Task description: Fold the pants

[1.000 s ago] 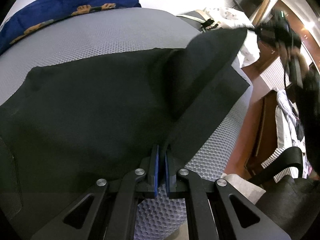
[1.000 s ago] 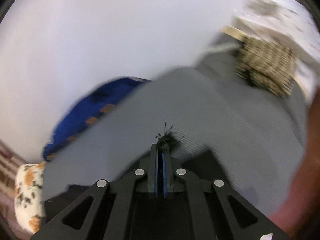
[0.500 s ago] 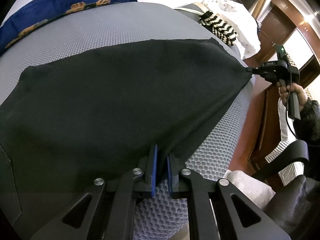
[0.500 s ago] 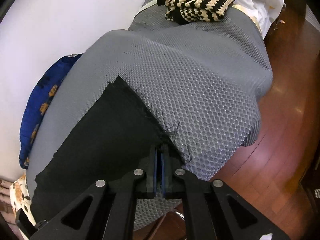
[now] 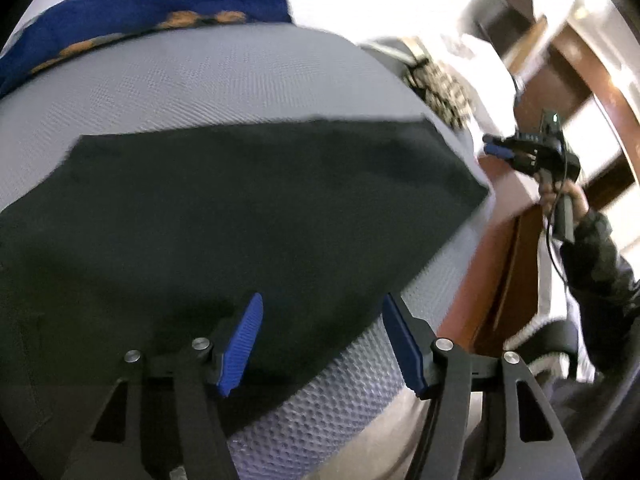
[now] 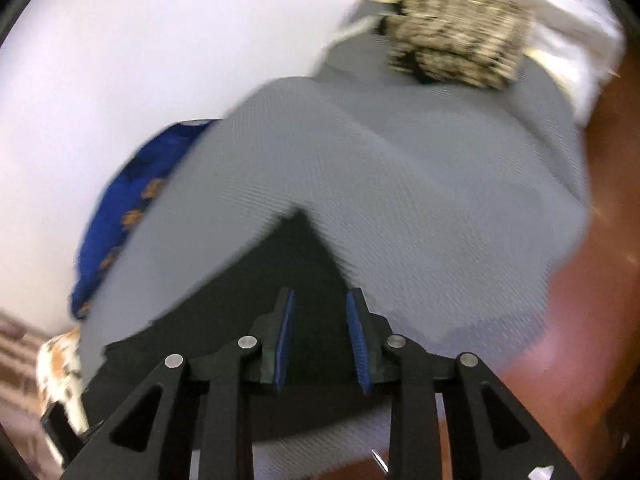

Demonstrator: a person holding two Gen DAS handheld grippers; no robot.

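Black pants [image 5: 240, 216] lie spread flat on a grey honeycomb-mesh bed [image 5: 224, 84]. My left gripper [image 5: 322, 304] is open and empty, its blue pads above the near edge of the cloth. In the left wrist view my right gripper [image 5: 490, 149] hangs off the bed's far right corner, just beyond the pants' corner. In the right wrist view the right gripper [image 6: 320, 300] is open and empty over a pointed corner of the pants [image 6: 300, 264]. Both views are motion-blurred.
A blue patterned pillow [image 5: 132, 12] lies at the far left of the bed [image 6: 420, 184]. A black-and-cream striped knit item [image 6: 456, 54] and white bedding [image 6: 560, 12] lie at the far end. Brown wooden floor [image 6: 580, 320] and wooden furniture [image 5: 560, 80] are to the right.
Both grippers have opened and let go of the pants. The cloth now lies flat on the bed, and both grippers have drawn back slightly from its edges.
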